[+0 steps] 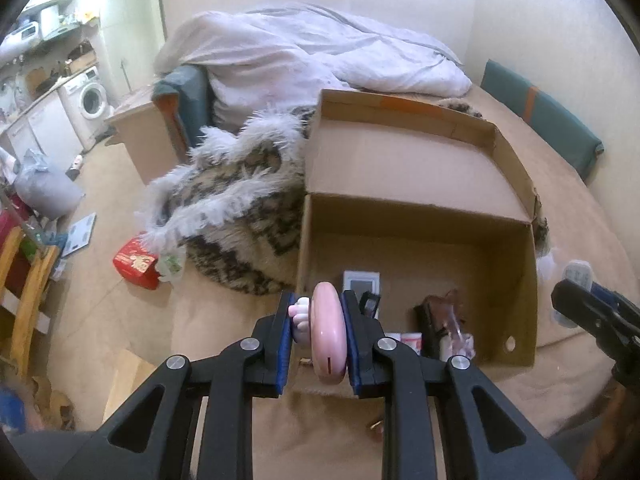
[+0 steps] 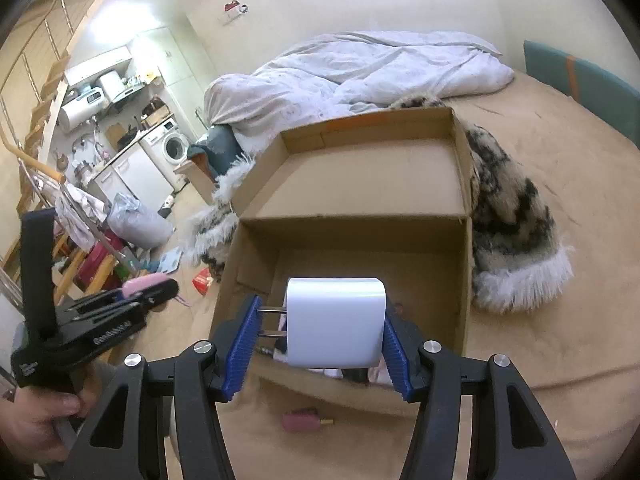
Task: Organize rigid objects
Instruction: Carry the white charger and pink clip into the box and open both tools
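The left hand-held gripper [image 1: 316, 338] pinched a pink oval case [image 1: 328, 334] between its blue pads, holding it on edge over the near wall of an open cardboard box [image 1: 420, 216]. The right hand-held gripper [image 2: 316, 338] clamped a white plug adapter [image 2: 335, 322], its 2 metal prongs pointing toward the left pad, above the same box's near edge. Inside the box lay a small white device [image 1: 361, 280] and a few dark and pale items against the near wall, too jumbled to tell apart.

The box sat on a bed covered by a tan sheet [image 2: 560, 208], its lid flap tilted back. A fur-trimmed patterned blanket [image 2: 508, 232] lay against the box's far side and spilled past both ends. A crumpled white duvet [image 2: 360, 72] was heaped at the far end of the bed, and a teal cushion [image 2: 580, 80] stood against the wall. A small pink cylinder [image 2: 300, 420] lay on the sheet, just in front of the box.

Beyond the bed, a kitchenette held a washing machine [image 1: 93, 98] under a counter. On the floor were a red packet [image 1: 134, 266] and a grey bag [image 1: 46, 190].
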`<state>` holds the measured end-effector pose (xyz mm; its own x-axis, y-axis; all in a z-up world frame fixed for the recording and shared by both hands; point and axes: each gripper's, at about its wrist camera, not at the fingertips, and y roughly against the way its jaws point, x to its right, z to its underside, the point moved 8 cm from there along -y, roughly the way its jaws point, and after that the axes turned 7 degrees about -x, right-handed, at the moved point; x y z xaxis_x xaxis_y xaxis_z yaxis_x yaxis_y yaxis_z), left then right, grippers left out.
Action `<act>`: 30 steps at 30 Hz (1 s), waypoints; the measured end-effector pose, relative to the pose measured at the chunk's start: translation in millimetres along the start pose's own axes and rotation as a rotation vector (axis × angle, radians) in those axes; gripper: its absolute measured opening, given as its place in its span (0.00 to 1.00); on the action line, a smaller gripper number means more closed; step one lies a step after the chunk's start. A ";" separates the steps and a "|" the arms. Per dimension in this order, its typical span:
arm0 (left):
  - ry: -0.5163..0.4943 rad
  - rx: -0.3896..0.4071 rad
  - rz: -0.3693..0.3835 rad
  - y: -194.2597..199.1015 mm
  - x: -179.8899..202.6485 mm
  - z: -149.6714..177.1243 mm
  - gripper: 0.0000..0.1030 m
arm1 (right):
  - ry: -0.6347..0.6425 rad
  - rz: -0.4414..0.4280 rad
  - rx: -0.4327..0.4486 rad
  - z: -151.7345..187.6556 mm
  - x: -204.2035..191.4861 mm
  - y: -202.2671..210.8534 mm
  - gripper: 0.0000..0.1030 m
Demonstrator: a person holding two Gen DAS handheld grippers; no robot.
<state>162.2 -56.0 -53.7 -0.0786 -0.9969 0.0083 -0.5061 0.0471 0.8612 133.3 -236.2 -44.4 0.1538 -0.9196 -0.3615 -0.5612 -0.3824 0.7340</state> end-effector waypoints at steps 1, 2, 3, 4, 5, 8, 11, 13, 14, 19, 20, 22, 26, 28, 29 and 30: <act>-0.004 -0.002 0.002 -3.8 2.6 -3.5 0.20 | 0.002 0.004 -0.001 -3.8 0.1 -1.9 0.58; -0.008 -0.004 0.006 -8.5 6.3 -7.8 0.20 | 0.006 0.010 -0.006 -9.1 0.4 -5.6 0.58; -0.012 -0.006 0.009 -12.5 9.4 -10.7 0.20 | 0.007 0.015 -0.013 -13.1 0.9 -8.8 0.58; -0.019 -0.013 0.012 -19.1 14.3 -14.8 0.20 | 0.007 0.017 -0.018 -17.5 1.8 -12.8 0.58; -0.022 -0.019 0.017 -23.8 17.4 -16.9 0.20 | 0.007 0.018 -0.022 -21.7 3.1 -17.2 0.58; -0.043 -0.029 0.012 -41.1 25.9 -21.6 0.20 | -0.004 0.026 -0.044 -28.6 9.7 -33.5 0.58; -0.029 -0.032 0.028 -58.5 29.1 -21.3 0.20 | -0.040 0.011 -0.078 -24.3 18.2 -51.4 0.58; -0.009 -0.026 0.028 -67.0 27.6 -19.6 0.20 | -0.058 0.017 -0.111 -17.2 24.7 -65.1 0.58; -0.007 -0.031 0.028 -71.2 27.9 -18.3 0.20 | -0.065 0.024 -0.124 -14.5 27.7 -71.4 0.58; -0.023 -0.064 0.048 -89.7 33.4 -10.0 0.20 | -0.081 0.051 -0.201 1.1 35.8 -96.8 0.58; -0.035 -0.069 0.048 -92.5 34.7 -8.2 0.20 | -0.083 0.052 -0.212 3.7 36.5 -100.3 0.58; -0.052 -0.089 0.046 -98.8 36.2 -4.1 0.20 | -0.081 0.062 -0.237 9.2 38.3 -107.5 0.58; -0.071 -0.139 0.046 -109.1 37.8 3.8 0.20 | -0.079 0.088 -0.283 16.8 43.7 -119.4 0.58; -0.082 -0.140 0.034 -111.9 37.7 5.7 0.20 | -0.089 0.093 -0.296 20.3 45.5 -122.7 0.58; -0.092 -0.144 0.024 -114.1 37.9 7.0 0.20 | -0.095 0.096 -0.302 21.3 47.1 -124.1 0.58; -0.094 -0.150 0.020 -115.9 37.8 8.3 0.20 | -0.102 0.096 -0.307 22.1 49.0 -125.5 0.58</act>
<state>210.8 -98.6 -157.4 -0.1713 -0.9851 -0.0151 -0.3702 0.0501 0.9276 193.3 -231.2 -166.9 0.0206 -0.9450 -0.3263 -0.2955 -0.3176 0.9010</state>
